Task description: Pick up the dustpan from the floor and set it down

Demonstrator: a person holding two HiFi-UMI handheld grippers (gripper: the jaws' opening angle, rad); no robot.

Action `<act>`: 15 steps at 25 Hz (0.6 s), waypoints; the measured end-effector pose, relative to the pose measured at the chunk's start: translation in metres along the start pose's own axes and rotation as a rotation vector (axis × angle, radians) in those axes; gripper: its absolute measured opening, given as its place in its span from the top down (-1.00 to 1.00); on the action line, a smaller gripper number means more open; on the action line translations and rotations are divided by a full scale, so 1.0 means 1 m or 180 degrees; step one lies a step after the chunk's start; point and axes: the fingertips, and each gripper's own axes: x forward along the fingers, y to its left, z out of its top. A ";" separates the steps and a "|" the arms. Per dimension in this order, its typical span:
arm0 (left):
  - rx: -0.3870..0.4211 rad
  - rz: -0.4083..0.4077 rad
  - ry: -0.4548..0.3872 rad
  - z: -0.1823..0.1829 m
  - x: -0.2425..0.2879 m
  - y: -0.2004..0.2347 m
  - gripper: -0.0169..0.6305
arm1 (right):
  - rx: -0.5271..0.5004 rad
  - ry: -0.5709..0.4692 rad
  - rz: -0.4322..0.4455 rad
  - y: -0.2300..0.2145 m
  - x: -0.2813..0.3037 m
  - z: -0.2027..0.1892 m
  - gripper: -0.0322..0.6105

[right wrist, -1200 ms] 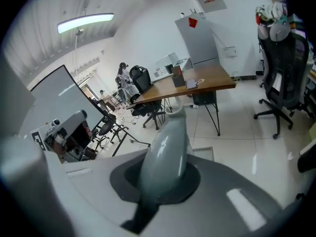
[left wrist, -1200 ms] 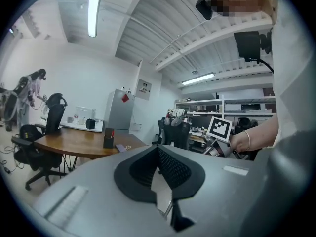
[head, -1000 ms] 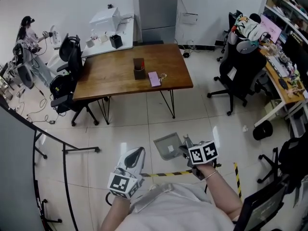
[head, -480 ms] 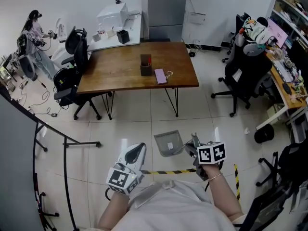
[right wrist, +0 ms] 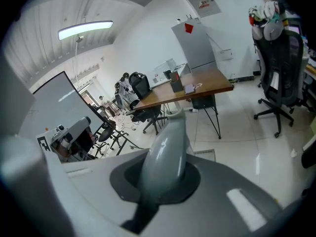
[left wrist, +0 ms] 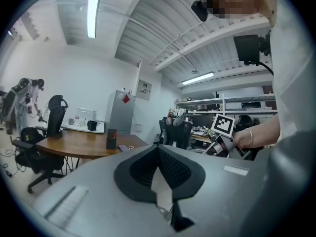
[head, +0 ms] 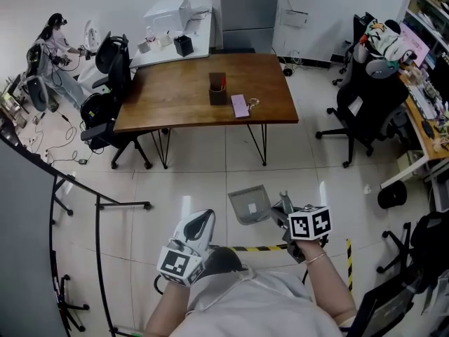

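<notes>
Right gripper view shows me the right gripper (right wrist: 165,179) with its fingers clamped on the dustpan (right wrist: 168,147) by its grey handle, pan out over the floor (right wrist: 237,137). My left gripper (left wrist: 159,148) has its fingers together, empty.

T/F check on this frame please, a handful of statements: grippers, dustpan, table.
1. The right gripper is shut on the dustpan handle. True.
2. The left gripper holds a brush. False: its jaws are together with nothing between them.
3. The dustpan lies on the wooden table. False: it hangs from the right gripper over the tiled floor, on the near side of the table.
4. A pen holder stands on the wooden table. True.
</notes>
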 end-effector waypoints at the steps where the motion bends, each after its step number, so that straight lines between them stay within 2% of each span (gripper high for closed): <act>1: -0.0026 0.0018 0.0019 -0.002 0.002 0.004 0.91 | 0.0004 0.0022 -0.0017 -0.004 0.004 0.002 0.89; 8: -0.0167 -0.0055 0.0149 -0.019 0.042 0.063 0.91 | 0.0068 0.0109 -0.0144 -0.025 0.053 0.044 0.89; 15: -0.0187 -0.0280 0.0139 0.012 0.107 0.127 0.91 | 0.0252 0.0109 -0.0366 -0.059 0.095 0.092 0.89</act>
